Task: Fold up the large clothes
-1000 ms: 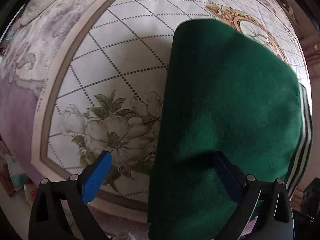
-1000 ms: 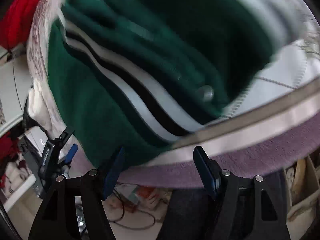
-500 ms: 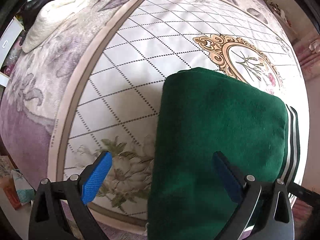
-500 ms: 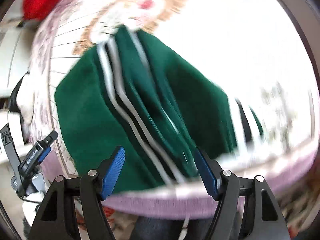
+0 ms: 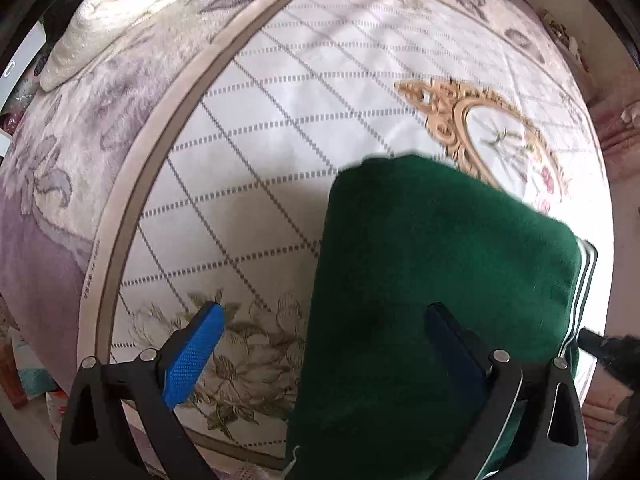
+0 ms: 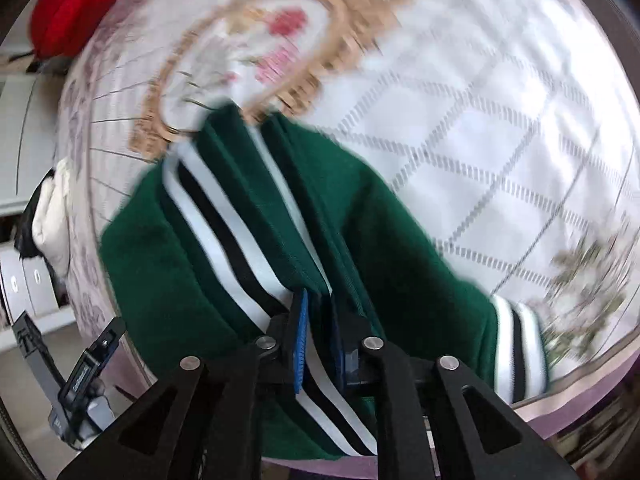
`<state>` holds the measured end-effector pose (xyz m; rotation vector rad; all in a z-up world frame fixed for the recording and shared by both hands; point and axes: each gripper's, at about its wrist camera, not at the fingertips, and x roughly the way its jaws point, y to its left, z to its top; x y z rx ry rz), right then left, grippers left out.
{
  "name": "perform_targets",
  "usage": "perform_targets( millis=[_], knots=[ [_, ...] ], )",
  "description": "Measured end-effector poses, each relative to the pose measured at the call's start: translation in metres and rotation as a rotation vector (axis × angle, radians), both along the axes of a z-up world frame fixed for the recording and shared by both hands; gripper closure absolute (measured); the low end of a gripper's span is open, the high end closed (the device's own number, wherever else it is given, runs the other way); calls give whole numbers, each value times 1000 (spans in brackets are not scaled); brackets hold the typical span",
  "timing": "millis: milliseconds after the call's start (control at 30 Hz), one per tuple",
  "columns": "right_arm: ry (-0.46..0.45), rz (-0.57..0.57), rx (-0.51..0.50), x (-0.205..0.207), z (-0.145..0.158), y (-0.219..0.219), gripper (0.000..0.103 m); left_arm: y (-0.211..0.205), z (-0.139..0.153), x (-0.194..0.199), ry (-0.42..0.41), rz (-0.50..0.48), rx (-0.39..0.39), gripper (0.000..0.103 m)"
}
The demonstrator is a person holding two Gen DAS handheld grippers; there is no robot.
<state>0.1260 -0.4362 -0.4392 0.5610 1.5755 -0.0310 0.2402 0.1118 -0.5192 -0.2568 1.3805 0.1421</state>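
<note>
Right tool [image 6: 320, 340] has swung over the folded green jacket [image 6: 224, 280] on the bed [image 5: 280, 120], jaws closing on its striped edge [image 6: 244, 260]; left tool [image 5: 320, 336] spread wide, holding nothing.

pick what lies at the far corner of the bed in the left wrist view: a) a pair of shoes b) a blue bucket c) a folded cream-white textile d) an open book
C: a folded cream-white textile lies on the purple flowered part of the bedspread, well away from the green garment.
</note>
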Motion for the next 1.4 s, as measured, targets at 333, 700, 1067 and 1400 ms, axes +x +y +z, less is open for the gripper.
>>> perform_targets(
  millis=[333, 700, 1067, 1400],
  knots=[
    [-58, -9, 25, 91, -32, 0, 66, -13, -38, 59, 4, -40, 6, 0],
    [-55, 87, -16, 70, -8, -35, 17, 3, -7, 8, -54, 82, -160, 0],
    [15, 38, 573, 35, -115, -76, 0, -10, -49, -34, 21, 181, -362, 0],
    [-54, -92, 843, 21, -129, -93, 0, -1, -53, -29, 17, 187, -400, 0]
  ],
)
